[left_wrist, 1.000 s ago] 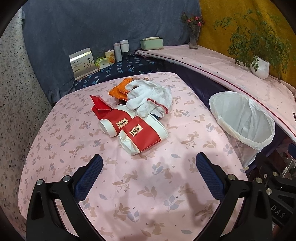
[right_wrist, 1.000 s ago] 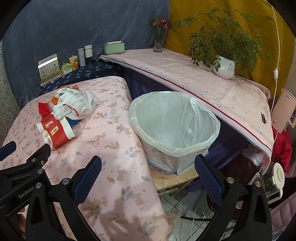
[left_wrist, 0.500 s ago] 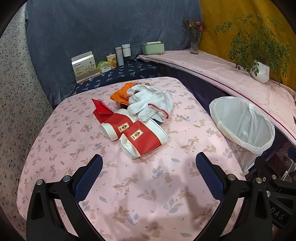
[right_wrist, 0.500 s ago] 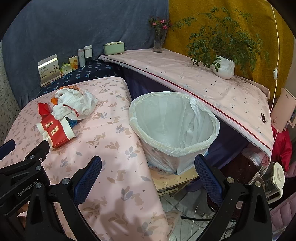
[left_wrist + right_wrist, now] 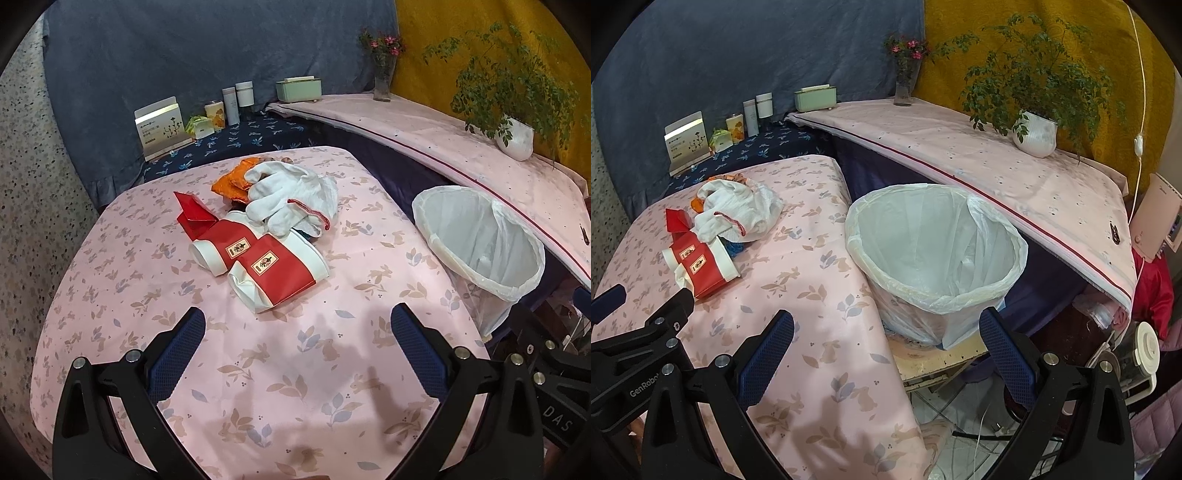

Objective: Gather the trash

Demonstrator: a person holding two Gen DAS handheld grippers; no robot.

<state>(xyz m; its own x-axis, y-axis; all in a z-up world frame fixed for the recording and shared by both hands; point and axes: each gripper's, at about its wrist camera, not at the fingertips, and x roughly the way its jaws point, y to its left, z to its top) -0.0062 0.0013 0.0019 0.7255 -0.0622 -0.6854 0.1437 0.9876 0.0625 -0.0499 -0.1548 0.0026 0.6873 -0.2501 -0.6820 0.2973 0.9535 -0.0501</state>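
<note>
Left wrist view: the left hand-held gripper [image 5: 297, 328] hovers spread and empty above the pink surface [image 5: 147, 295], near the red-and-white cartons [image 5: 266, 266] and white glove [image 5: 288, 195]. The right hand-held gripper [image 5: 886, 332], likewise released, faces the lined trash bin [image 5: 934, 251].

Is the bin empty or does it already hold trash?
Empty as far as visible: the bin shows only bare white liner inside; its very bottom is not clearly seen.

left hand-held gripper [image 5: 297, 332] | pulled back from trash pile [image 5: 258, 229] | jaws unchanged, wide
</note>
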